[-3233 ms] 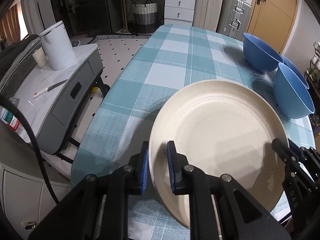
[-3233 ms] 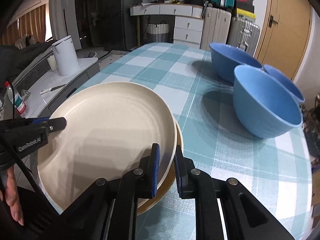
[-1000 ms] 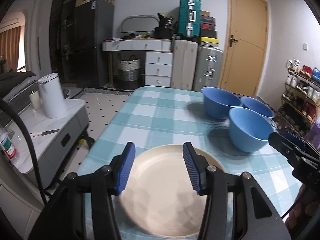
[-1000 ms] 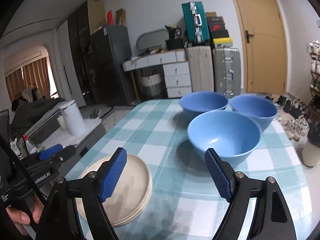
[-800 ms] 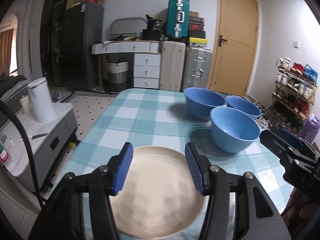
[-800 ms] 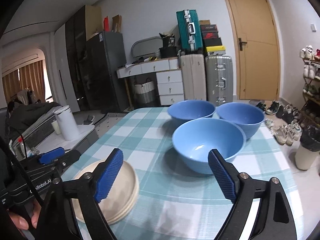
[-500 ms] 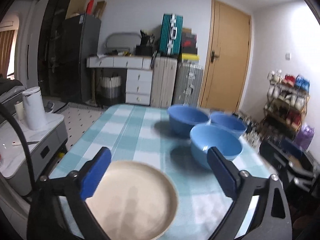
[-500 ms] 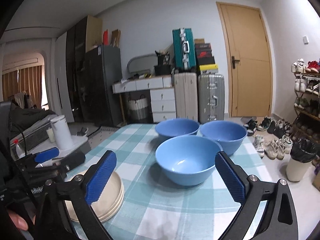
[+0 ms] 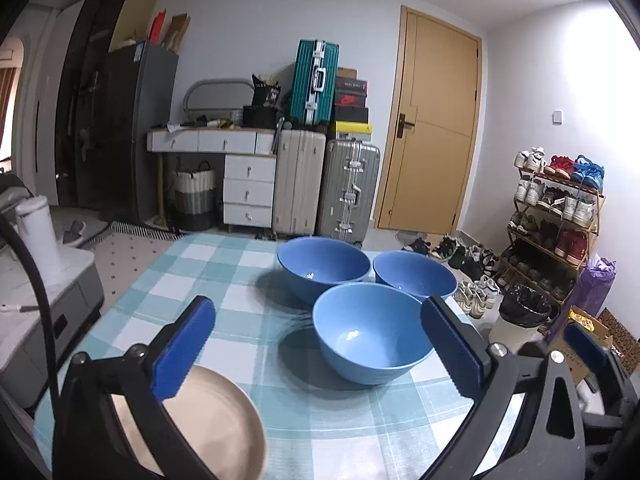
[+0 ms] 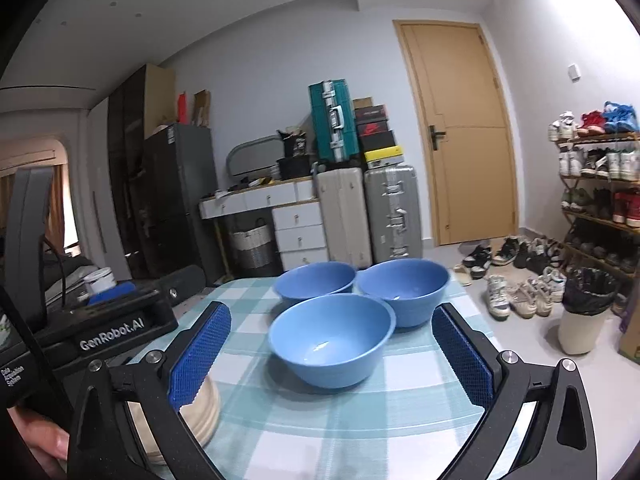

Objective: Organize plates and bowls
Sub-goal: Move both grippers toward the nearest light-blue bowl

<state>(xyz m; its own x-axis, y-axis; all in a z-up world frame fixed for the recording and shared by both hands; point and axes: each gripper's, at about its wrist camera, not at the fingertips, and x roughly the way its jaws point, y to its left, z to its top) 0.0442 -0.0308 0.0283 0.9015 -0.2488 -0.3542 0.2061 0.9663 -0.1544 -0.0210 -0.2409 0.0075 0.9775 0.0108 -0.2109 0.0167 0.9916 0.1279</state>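
A stack of cream plates (image 9: 216,428) (image 10: 200,412) lies at the near left of the checked table (image 9: 192,280). Three blue bowls stand farther out: the nearest (image 9: 372,336) (image 10: 330,338), a far left one (image 9: 322,266) (image 10: 316,280) and a far right one (image 9: 414,274) (image 10: 404,286). My left gripper (image 9: 320,350) is open and holds nothing; the nearest bowl shows between its blue pads but beyond them. My right gripper (image 10: 330,354) is open too, high above the table and facing the same bowl. The left gripper's body (image 10: 112,328) shows at the right wrist view's left.
A grey side cabinet with a white kettle (image 9: 38,224) stands left of the table. Behind are drawers (image 9: 248,192), suitcases (image 9: 348,192) and a door (image 9: 432,128). A shoe rack (image 9: 556,216), floor shoes and a bin (image 10: 584,308) are on the right.
Both grippers let go of the cream plate, which now lies on the stack. Their jaws spread wide, and both rose and tilted up toward the blue bowls.
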